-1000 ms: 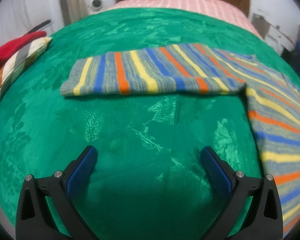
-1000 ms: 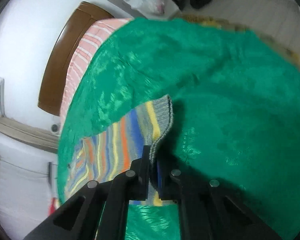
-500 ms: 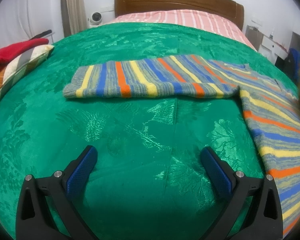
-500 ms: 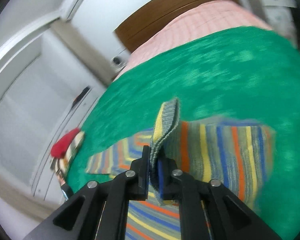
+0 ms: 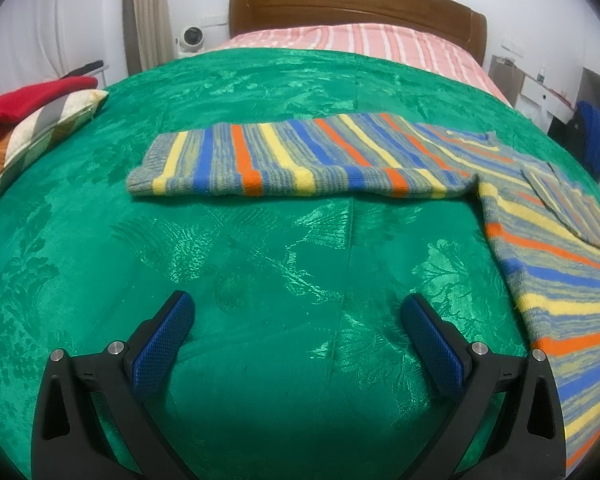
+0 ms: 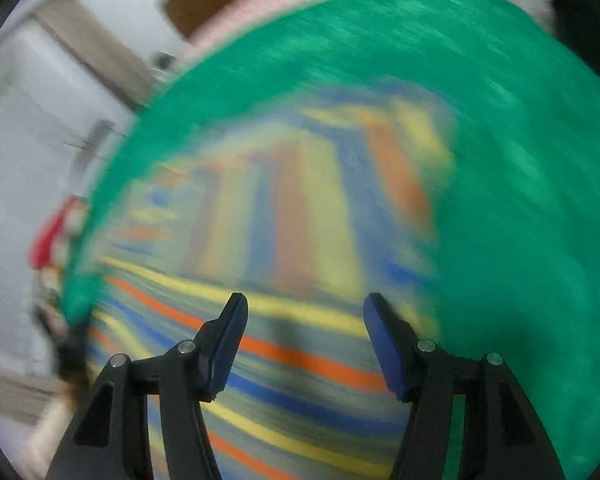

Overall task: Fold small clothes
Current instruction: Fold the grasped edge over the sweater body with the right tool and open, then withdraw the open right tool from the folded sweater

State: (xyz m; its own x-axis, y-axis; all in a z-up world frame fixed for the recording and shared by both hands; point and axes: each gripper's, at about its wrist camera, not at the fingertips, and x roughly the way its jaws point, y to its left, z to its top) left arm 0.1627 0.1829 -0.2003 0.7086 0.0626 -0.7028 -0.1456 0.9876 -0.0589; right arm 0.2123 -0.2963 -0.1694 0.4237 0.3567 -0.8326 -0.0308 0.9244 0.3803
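Ribbed knit striped sweater (image 5: pixel 308 160) lies flat on glossy damask green bedspread (image 5: pixel 260 264)

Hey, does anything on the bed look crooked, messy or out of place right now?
Nothing stands out. The striped sweater lies flat on the green bedspread, one sleeve stretched out straight, the other sleeve folded onto it.

The right wrist view is smeared by motion, so the striped sweater (image 6: pixel 300 216) and the green bedspread (image 6: pixel 520 160) lose all their detail there, and in the left wrist view the sweater (image 5: pixel 548 280) is cut off by the right edge.
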